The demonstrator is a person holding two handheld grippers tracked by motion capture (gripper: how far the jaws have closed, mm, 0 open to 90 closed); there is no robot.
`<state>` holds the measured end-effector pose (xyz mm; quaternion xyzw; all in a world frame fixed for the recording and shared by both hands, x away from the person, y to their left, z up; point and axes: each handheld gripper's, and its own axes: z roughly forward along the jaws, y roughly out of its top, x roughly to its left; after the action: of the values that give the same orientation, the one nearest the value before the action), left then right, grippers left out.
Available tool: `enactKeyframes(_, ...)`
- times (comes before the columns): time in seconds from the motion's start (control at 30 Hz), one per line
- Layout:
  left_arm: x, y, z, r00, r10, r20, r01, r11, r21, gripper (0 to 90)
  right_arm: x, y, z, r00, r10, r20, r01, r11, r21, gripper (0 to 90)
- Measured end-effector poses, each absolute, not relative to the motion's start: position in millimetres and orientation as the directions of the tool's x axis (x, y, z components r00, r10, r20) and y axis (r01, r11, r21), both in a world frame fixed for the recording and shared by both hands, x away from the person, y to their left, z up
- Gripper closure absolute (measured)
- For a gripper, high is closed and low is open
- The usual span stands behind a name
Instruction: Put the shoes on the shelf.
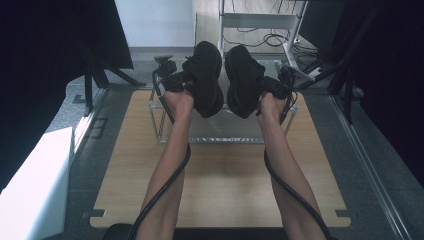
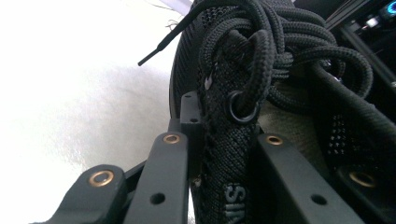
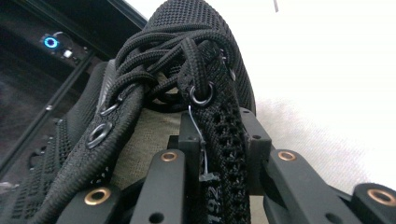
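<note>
Above the wooden surface [image 1: 220, 175] and its clear rack [image 1: 210, 131], both shoes hang raised. The left gripper [image 1: 176, 80] fingers [image 2: 163, 177] pinch the left shoe [image 1: 207, 77] at its eyelet edge; the right gripper [image 1: 275, 86] fingers [image 3: 280, 182] likewise clamp the right shoe [image 1: 242, 80].

A lab: camera stands [image 1: 95, 75], cables [image 1: 260, 40], wooden table [image 1: 220, 175].

Wooden tabletop [image 1: 225, 175] on grey floor [image 1: 370, 150]; white wall [image 1: 155, 22] beyond tongs; black curtains [image 1: 50, 60] both sides.
</note>
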<state>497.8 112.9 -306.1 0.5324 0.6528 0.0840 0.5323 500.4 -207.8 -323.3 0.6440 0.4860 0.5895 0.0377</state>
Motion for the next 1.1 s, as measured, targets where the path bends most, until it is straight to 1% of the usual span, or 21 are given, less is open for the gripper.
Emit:
enactKeyframes(0.17, 506, 111, -302, 0.123, 0.805, -0.580, 0.610, 0.399, 0.684, 79.5, 509, -207, -324, -0.165, 0.671, 0.723, 0.582, -0.525, 0.621, 75.5)
enactKeyframes(0.3, 512, 107, -300, 0.114, 0.816, -0.567, 0.622, 0.386, 0.681, 78.8, 515, -204, -320, -0.149, 0.710, 0.689, 0.578, -0.502, 0.643, 75.3)
enactKeyframes(0.57, 517, 102, -296, 0.100, 0.854, -0.511, 0.618, 0.349, 0.704, 78.2, 520, -196, -314, -0.145, 0.768, 0.624, 0.575, -0.448, 0.685, 74.2)
enactKeyframes(0.83, 522, 100, -299, 0.114, 0.856, -0.504, 0.643, 0.324, 0.695, 72.4, 523, -195, -317, -0.144, 0.770, 0.621, 0.589, -0.438, 0.679, 70.0)
enactKeyframes(1.0, 523, 100, -303, 0.115, 0.853, -0.510, 0.644, 0.327, 0.692, 69.4, 523, -191, -317, -0.161, 0.771, 0.616, 0.583, -0.429, 0.690, 65.7)
enactKeyframes(1.1, 524, 99, -302, 0.122, 0.858, -0.499, 0.647, 0.313, 0.696, 66.3, 523, -189, -317, -0.169, 0.773, 0.611, 0.587, -0.419, 0.693, 62.8)
